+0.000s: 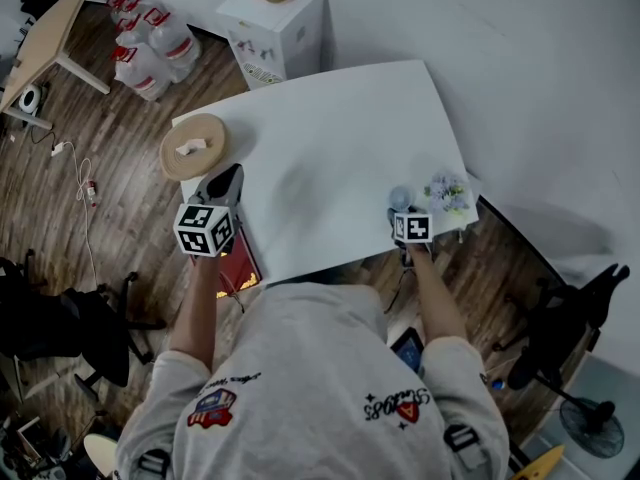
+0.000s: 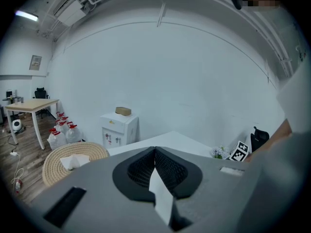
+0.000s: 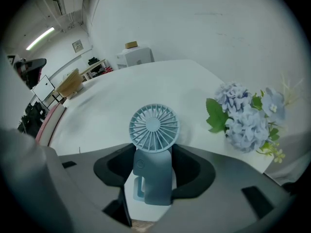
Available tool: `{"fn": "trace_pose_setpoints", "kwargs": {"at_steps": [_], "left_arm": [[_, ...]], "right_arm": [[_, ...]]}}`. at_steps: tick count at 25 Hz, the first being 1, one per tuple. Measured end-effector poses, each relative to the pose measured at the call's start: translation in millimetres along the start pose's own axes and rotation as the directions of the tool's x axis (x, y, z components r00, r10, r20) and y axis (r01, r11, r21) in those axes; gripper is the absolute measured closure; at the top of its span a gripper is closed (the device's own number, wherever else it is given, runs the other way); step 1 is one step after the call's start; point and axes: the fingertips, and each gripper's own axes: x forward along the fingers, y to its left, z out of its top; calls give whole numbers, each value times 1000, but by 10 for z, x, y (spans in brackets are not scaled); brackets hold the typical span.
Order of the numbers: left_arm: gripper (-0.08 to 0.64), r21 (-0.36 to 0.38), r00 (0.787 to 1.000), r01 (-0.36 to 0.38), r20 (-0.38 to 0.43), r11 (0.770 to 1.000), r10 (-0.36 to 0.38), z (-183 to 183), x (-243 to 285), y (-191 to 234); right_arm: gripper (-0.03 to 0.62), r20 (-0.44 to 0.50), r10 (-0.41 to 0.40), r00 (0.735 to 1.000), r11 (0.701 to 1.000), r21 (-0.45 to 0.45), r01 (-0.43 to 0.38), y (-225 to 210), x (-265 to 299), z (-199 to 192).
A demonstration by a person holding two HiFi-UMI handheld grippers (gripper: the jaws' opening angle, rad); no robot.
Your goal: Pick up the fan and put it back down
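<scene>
A small light-blue handheld fan [image 3: 153, 130] stands upright near the white table's [image 1: 330, 138] front right edge, its round grille facing the right gripper's camera. My right gripper [image 3: 153, 168] points steeply down, and its black pads close against both sides of the fan's handle. In the head view the fan [image 1: 400, 199] shows just beyond the right gripper [image 1: 403, 211]. My left gripper [image 1: 226, 180] hovers over the table's front left edge with its pads meeting. It holds nothing in the left gripper view [image 2: 154, 152].
A bunch of pale blue artificial flowers [image 3: 248, 120] lies close to the right of the fan. A woven round mat [image 1: 195, 146] with a tissue sits at the table's left corner. Beyond are a white water dispenser [image 1: 275, 23], water jugs [image 1: 145, 43] and a wooden desk [image 1: 45, 38].
</scene>
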Motion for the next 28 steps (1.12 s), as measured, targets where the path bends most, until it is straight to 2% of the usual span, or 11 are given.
{"fn": "trace_pose_setpoints", "kwargs": {"at_steps": [5,8,11,13,15,17,22,28], "left_arm": [[555,-8,1000,6,2,1000,-6,1,40,-13],[555,-11,1000,12,7,1000,-12,20,84,-28],[555,-9,1000,20,13,1000,-20,51,117,-50],[555,-7,1000,26,18,1000,-25,74,133,-60],[555,-4,999,32,22,999,-32,99,152,-73],[555,-1,999,38,27,999,-38,130,166,-93],[555,7,998,49,41,999,-50,229,194,-156],[555,28,996,58,65,998,-60,356,175,-217]], "right_arm": [[307,16,18,1000,1000,4,-18,34,-36,64],[307,37,17,999,1000,-9,-16,29,-106,121],[311,132,19,991,1000,-5,-18,37,-264,288],[369,236,11,972,1000,-15,-7,36,-405,455],[395,340,5,940,1000,-29,5,60,-594,675],[454,423,5,906,999,-45,16,109,-784,905],[587,537,37,843,996,-84,9,323,-1140,1393],[589,621,84,779,986,-166,26,554,-1503,1832]]}}
